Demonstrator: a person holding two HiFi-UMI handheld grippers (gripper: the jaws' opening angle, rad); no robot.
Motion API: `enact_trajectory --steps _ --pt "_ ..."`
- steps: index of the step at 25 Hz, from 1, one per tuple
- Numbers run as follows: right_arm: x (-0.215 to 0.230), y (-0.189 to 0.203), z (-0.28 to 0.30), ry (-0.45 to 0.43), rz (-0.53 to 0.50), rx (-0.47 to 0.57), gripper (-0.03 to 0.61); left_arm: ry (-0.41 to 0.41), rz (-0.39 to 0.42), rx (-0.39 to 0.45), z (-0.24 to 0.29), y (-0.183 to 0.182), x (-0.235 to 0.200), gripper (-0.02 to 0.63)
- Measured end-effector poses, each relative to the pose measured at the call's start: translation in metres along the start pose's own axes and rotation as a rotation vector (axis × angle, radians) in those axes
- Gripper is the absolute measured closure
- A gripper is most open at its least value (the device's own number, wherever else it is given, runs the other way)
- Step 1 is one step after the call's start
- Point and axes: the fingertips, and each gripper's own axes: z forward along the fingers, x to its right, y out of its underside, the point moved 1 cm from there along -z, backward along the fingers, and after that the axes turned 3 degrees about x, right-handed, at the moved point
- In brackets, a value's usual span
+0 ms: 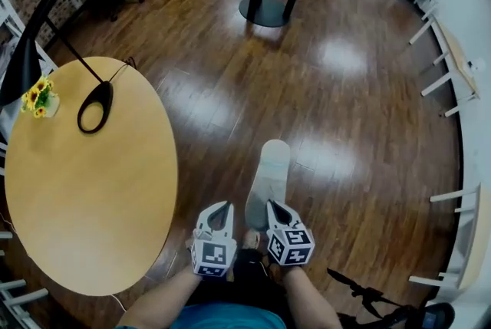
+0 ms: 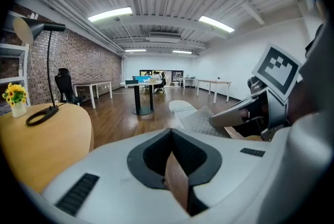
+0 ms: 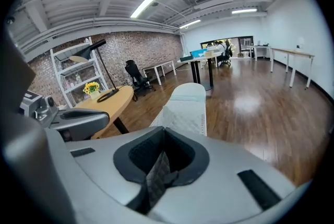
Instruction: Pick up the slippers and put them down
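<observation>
The grey slipper (image 1: 270,170) hangs above the floor (image 1: 345,113), its long axis running straight away from the person. Both tongs pinch its near end: the right tongs (image 1: 274,205) hold quilted fabric, and the left tongs (image 1: 221,206) hold a thin brown edge, apparently its sole. Neither is nearer.
</observation>
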Motion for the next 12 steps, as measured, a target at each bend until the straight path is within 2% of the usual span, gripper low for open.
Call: enact_trajectory --steps 5,9,12 --pt "0.053 0.048 0.053 0.011 -0.018 -0.06 0.554 -0.022 -0.043 -0.064 0.052 0.056 0.011 0.607" --pt "0.082 0.107 0.096 0.075 -0.138 -0.167 0.554 0.0 -0.03 -0.132 0.085 0.111 0.024 0.607" --pt "0.101 0.148 0.132 0.079 -0.179 -0.215 0.554 0.016 -0.025 -0.164 0.113 0.147 0.031 0.607"
